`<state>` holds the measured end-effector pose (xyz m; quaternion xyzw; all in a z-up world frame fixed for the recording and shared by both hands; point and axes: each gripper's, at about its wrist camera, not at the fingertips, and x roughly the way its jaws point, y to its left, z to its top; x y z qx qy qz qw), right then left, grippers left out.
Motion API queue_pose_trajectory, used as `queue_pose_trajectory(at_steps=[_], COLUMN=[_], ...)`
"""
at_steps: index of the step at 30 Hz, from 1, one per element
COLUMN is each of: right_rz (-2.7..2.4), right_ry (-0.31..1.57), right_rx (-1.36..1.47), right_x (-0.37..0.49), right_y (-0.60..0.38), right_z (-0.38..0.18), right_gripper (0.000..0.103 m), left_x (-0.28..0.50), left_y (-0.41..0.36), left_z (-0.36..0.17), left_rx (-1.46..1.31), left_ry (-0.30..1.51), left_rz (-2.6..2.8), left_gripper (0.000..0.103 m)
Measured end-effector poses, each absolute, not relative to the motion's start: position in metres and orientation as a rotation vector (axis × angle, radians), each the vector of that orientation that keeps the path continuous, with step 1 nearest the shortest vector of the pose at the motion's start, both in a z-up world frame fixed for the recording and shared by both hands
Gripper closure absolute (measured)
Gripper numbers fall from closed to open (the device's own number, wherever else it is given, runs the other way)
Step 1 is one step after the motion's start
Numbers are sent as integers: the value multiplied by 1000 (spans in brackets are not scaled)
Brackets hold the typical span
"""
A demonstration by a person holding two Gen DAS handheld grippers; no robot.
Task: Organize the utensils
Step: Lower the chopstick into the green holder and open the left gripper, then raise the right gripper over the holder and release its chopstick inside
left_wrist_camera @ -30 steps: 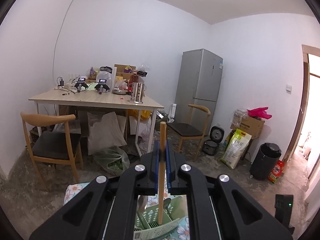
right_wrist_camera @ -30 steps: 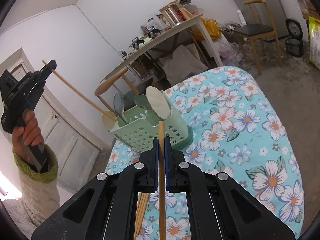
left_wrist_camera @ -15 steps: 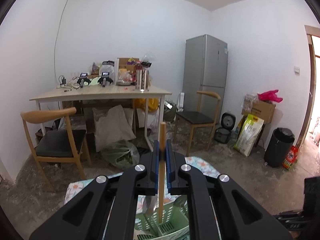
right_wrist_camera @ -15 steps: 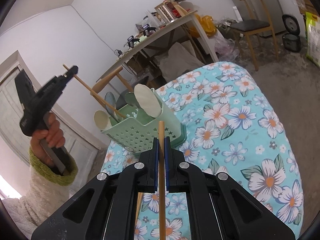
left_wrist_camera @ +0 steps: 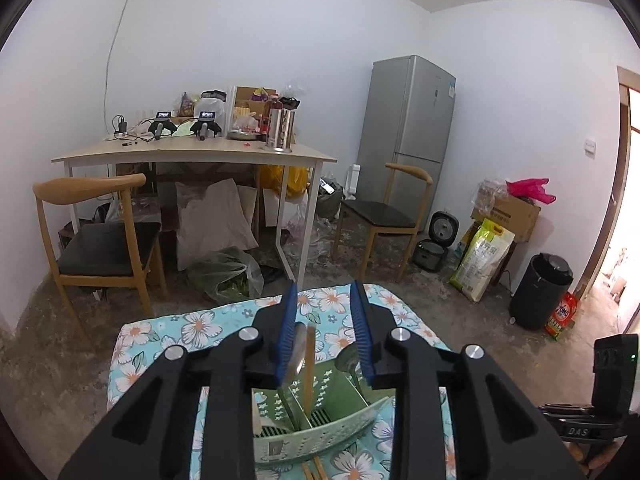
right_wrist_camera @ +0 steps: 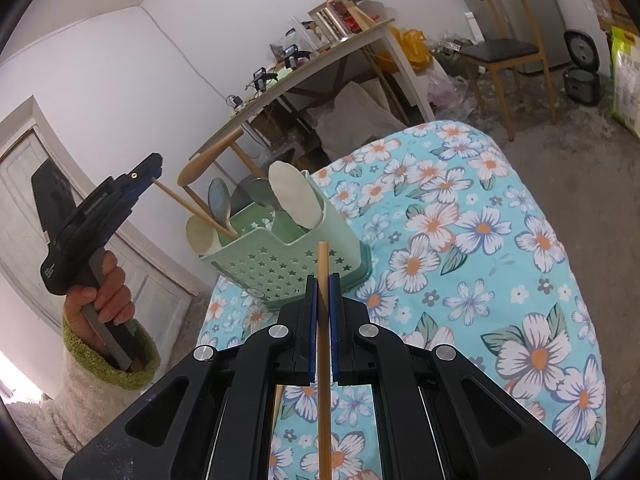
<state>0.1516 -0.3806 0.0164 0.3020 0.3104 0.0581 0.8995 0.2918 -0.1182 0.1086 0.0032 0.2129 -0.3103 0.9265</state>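
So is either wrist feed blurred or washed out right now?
Left wrist view: sharp on the room, but the chopstick between the opening left gripper blades is smeared by motion; the doorway at right is blown out. Right wrist view: crisp on the green caddy and held chopstick; fisheye bends the walls; bottom-left corner overexposed.

The caddy (right_wrist_camera: 288, 264) stands on the cloth (right_wrist_camera: 480, 240), near its left edge. Spoons (right_wrist_camera: 219, 204) and a chopstick (right_wrist_camera: 192, 208) stand in the caddy. Behind the caddy stands a table (right_wrist_camera: 320, 64); right of the table, a chair (right_wrist_camera: 508, 52).
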Motion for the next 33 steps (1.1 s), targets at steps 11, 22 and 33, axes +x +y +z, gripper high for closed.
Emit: queue_pose_trajectory(at_steps=[11, 22, 33], right_rz=[182, 288, 274], right_ry=[603, 338, 103], right_rx=[576, 476, 517], right_x=[172, 241, 309], right_y=[-372, -341, -335], right_z=[47, 135, 167], right_gripper=[99, 99, 99], left_x=[246, 210, 198], left_y=[-48, 18, 69], left_z=[103, 43, 19], left_rx=[-90, -102, -127], left_ry=[405, 534, 584], left_rz=[-532, -375, -255], left_gripper=[50, 36, 36])
